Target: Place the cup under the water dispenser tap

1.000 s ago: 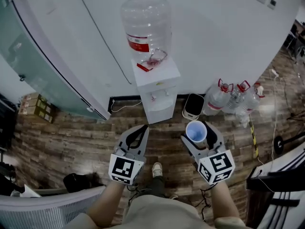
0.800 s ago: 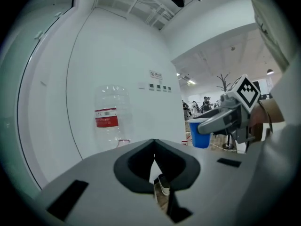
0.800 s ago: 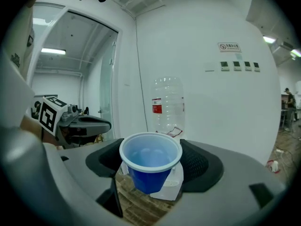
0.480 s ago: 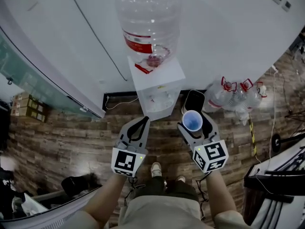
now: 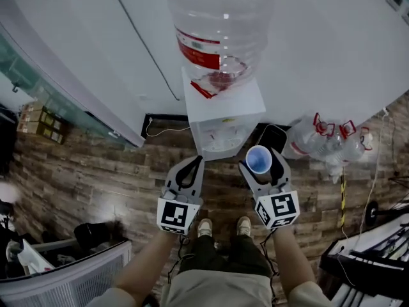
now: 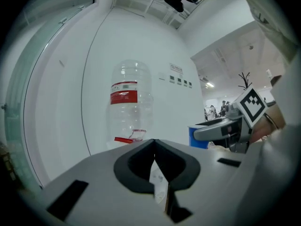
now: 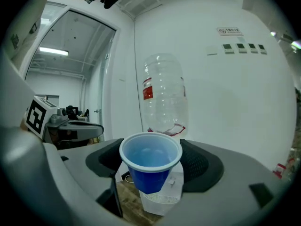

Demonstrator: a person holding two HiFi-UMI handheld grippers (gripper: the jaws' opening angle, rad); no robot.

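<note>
A white water dispenser (image 5: 223, 117) stands against the wall with a large clear bottle (image 5: 220, 24) on top; its taps face me. My right gripper (image 5: 259, 164) is shut on an upright blue cup (image 5: 259, 159), held just in front of the dispenser and a little right of it. In the right gripper view the cup (image 7: 150, 166) sits between the jaws, with the bottle (image 7: 162, 95) behind and the dispenser (image 7: 162, 202) below. My left gripper (image 5: 195, 160) hangs shut and empty in front of the dispenser's left side. In the left gripper view its tips (image 6: 154, 145) meet.
Several spare water bottles (image 5: 326, 139) and a small bin (image 5: 273, 138) stand on the wood floor right of the dispenser. A glass partition (image 5: 38, 75) runs along the left, with cardboard boxes (image 5: 35, 123) at its foot. My feet (image 5: 204, 228) are below the grippers.
Both grippers have come closer to the dispenser, which now looms larger and nearer. The cup stays in the right gripper; the left stays shut.
</note>
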